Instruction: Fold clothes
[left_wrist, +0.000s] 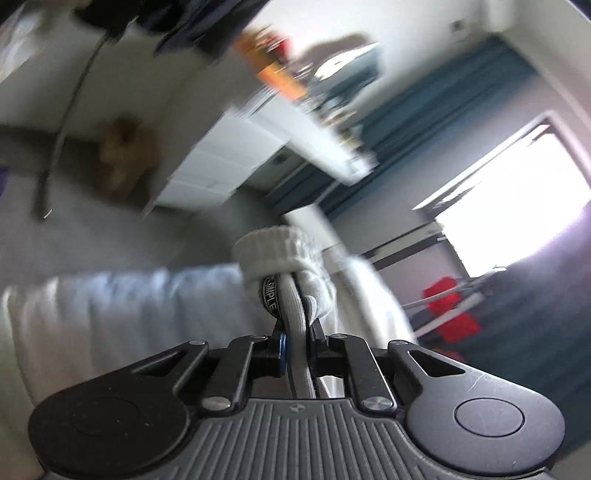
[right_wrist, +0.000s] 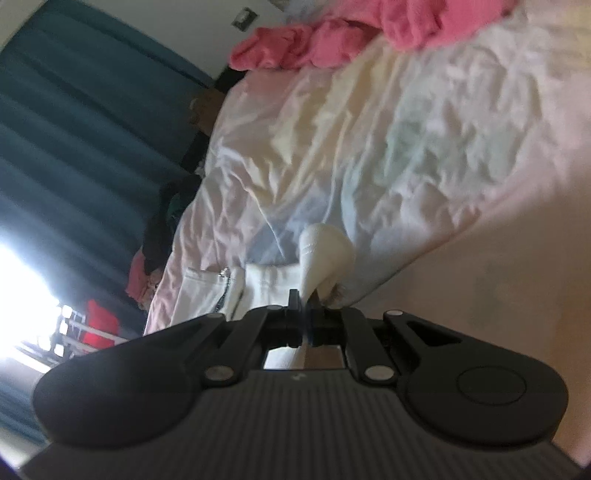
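Note:
My left gripper (left_wrist: 295, 325) is shut on a white knit garment (left_wrist: 284, 258). Its ribbed edge and a black lettered band bunch up just past the jaws. More white cloth (left_wrist: 122, 310) hangs blurred to the left and below. My right gripper (right_wrist: 304, 302) is shut on another fold of white cloth (right_wrist: 323, 253), which sticks up past the jaws. A white piece with a metal zipper (right_wrist: 221, 291) hangs just left of it, above the bed.
A bed with a crumpled pale sheet (right_wrist: 388, 140) fills the right wrist view, with pink clothes (right_wrist: 332, 40) heaped at its far end. Teal curtains (right_wrist: 74, 140) and a bright window (left_wrist: 517, 199) are behind. A white cabinet (left_wrist: 236, 155) and a red object (left_wrist: 448, 310) show in the left wrist view.

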